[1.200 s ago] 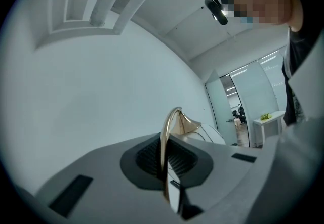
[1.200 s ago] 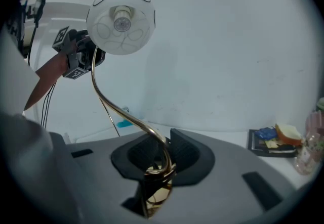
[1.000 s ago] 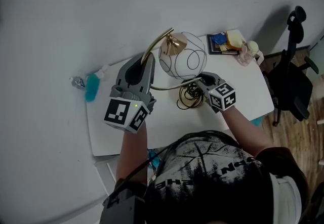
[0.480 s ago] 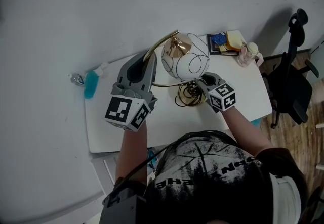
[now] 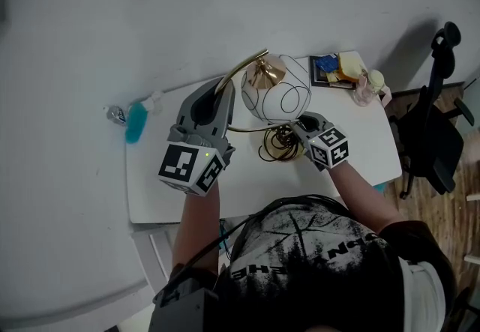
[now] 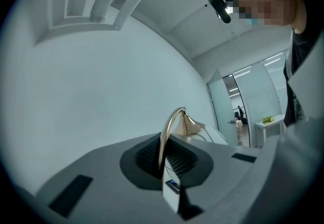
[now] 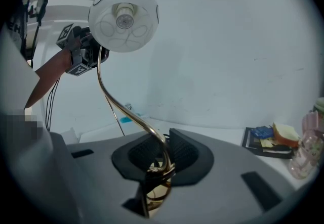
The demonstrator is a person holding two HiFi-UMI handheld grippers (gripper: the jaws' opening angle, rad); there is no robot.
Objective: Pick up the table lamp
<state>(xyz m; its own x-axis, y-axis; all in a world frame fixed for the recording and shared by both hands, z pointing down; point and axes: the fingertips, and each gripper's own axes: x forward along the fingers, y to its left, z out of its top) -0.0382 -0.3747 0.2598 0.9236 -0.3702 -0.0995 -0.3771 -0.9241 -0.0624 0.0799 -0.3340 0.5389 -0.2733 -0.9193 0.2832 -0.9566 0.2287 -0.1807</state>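
Observation:
The table lamp has a white globe shade (image 5: 276,94) with black lines and a curved gold stem (image 5: 238,72). It stands over the white table (image 5: 172,195). My left gripper (image 5: 216,98) is shut on the upper stem (image 6: 169,127), which runs up from between its pads (image 6: 152,154). My right gripper (image 5: 298,127) is low at the foot of the stem (image 7: 126,112). Its jaws have just been closing, and its pads (image 7: 185,152) now hold the stem. The right gripper view shows the shade (image 7: 123,18) from below, with the left gripper (image 7: 96,56) beside it.
A coil of black cord (image 5: 279,145) lies under the lamp. A blue bottle (image 5: 136,122) sits at the table's left edge. Books and a sponge (image 5: 337,68) and a pink bottle (image 5: 367,85) fill the far right corner. A black chair (image 5: 431,136) stands to the right.
The head view has shifted a little. Both grippers stay where they were on the lamp, and the shade has barely moved.

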